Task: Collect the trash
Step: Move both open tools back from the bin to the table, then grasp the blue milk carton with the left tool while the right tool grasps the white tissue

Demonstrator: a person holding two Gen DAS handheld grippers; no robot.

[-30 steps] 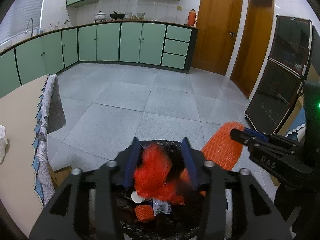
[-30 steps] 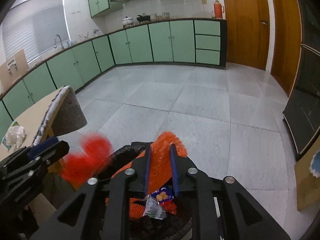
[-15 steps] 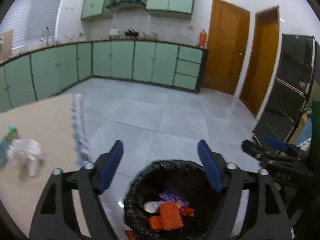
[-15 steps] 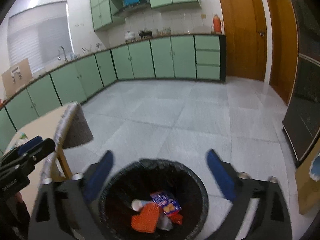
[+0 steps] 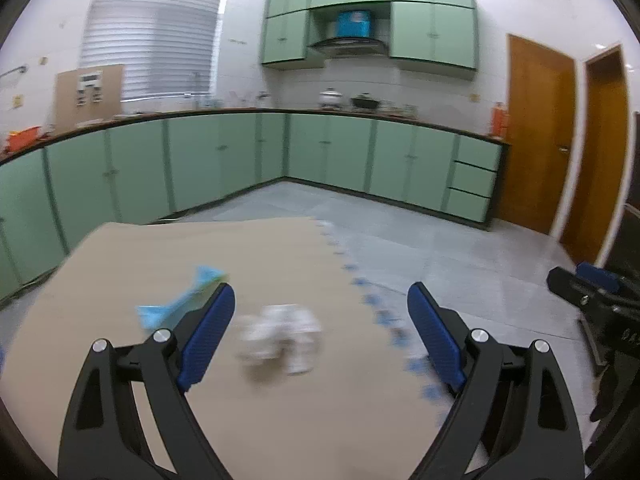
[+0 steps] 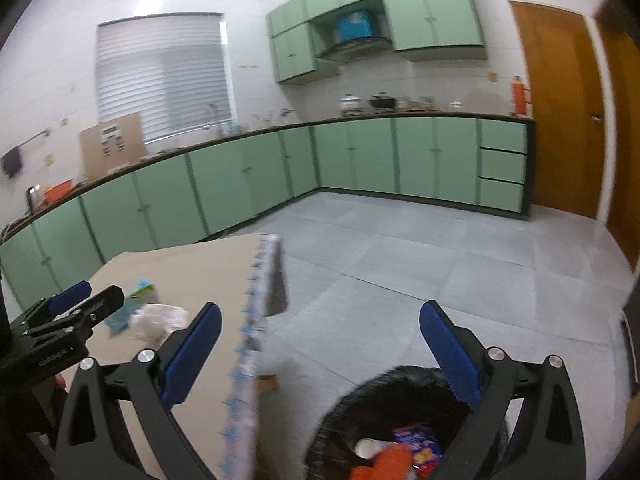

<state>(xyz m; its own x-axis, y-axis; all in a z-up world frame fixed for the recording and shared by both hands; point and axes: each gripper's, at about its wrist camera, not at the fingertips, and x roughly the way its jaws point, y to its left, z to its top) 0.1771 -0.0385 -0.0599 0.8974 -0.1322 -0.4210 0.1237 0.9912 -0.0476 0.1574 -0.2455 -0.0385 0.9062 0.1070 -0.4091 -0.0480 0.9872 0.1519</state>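
Now the left gripper [image 5: 320, 312], jaws just opened wide and empty, hangs over the table [image 5: 120, 256] near crumpled white trash [image 5: 280, 332]; the right gripper [image 6: 320, 344] gapes empty above the black bin [image 6: 344, 412] holding orange netting [image 6: 384, 462].

My left wrist camera looks forward between my own open jaws, tilted a little downward over the desk [image 5: 120, 280], near enough that the crumpled white paper [image 5: 280, 336] sits just ahead. My right wrist camera looks the same way from further right, over the trash bin [image 6: 360, 400] beside the desk edge. Both views share the desk, the green cabinets [image 5: 340, 152] and the grey floor [image 6: 400, 260] (each also catches the other gripper at its edge).
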